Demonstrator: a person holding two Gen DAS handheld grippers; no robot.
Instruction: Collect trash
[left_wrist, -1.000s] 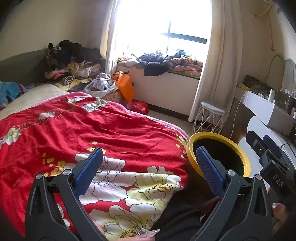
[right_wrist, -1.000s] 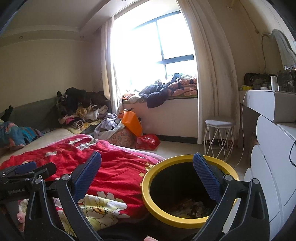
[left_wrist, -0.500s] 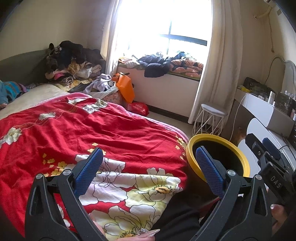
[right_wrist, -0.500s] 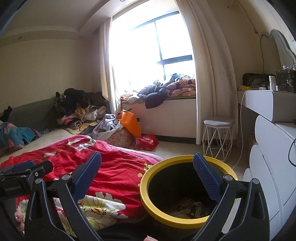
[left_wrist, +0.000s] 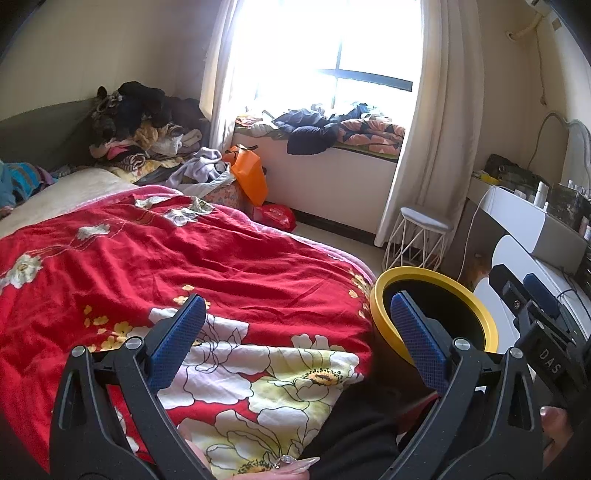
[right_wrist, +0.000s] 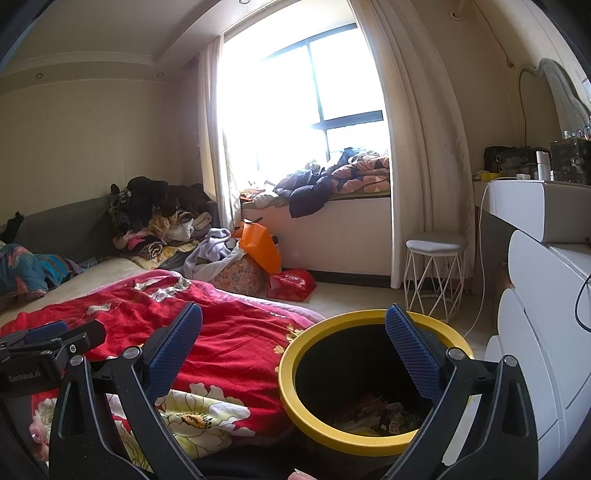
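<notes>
A black trash bin with a yellow rim (right_wrist: 295, 398) stands on the floor beside the bed; paper and wrapper trash (right_wrist: 384, 417) lies at its bottom. The bin also shows at the right in the left wrist view (left_wrist: 484, 321). My left gripper (left_wrist: 295, 332) is open and empty above the red flowered quilt (left_wrist: 184, 266). My right gripper (right_wrist: 295, 347) is open and empty, held over the bin's near left rim. The right gripper's body shows at the right edge of the left wrist view.
A white wire stool (right_wrist: 436, 273) stands by the curtain. White dresser drawers (right_wrist: 535, 332) stand right of the bin. An orange bag (right_wrist: 260, 247) and a red bag (right_wrist: 291, 284) sit on the floor under the window seat. Clothes are piled (right_wrist: 159, 218) at the bed's far side.
Both views have shifted slightly; the bin and room sit a little lower and left in the right wrist view. Both grippers stay open and empty.
</notes>
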